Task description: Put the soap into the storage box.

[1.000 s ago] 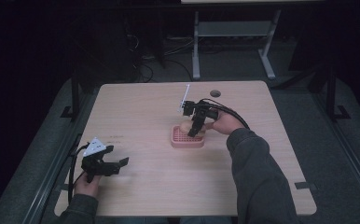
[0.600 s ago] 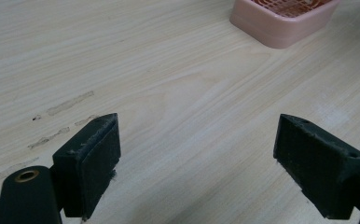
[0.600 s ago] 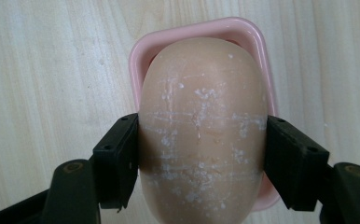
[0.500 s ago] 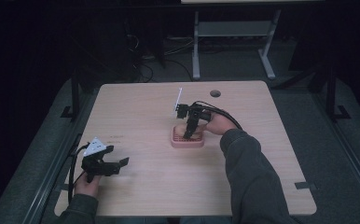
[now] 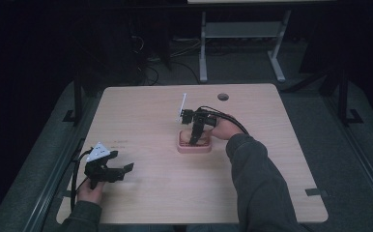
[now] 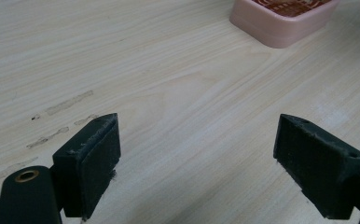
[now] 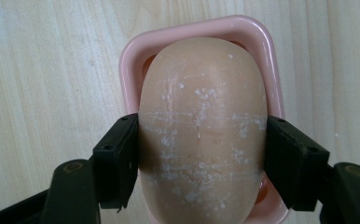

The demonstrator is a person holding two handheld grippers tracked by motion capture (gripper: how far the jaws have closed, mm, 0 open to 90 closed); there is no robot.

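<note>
Tan oval soap bar (image 7: 201, 130), white-flecked, over pink rounded soap dish (image 7: 130, 60)

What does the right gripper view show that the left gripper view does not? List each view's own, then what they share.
Right gripper view: the right claw shut on a tan oval soap bar, its pads pressed to the bar's two sides, held directly above the pink dish.

Left gripper view: the left claw open with nothing between its pads, low above the table, and faint scuff marks on the wood.

Shared: the pink dish, seen in the left gripper view as a corner with a red patterned inside, and the light wooden table.
</note>
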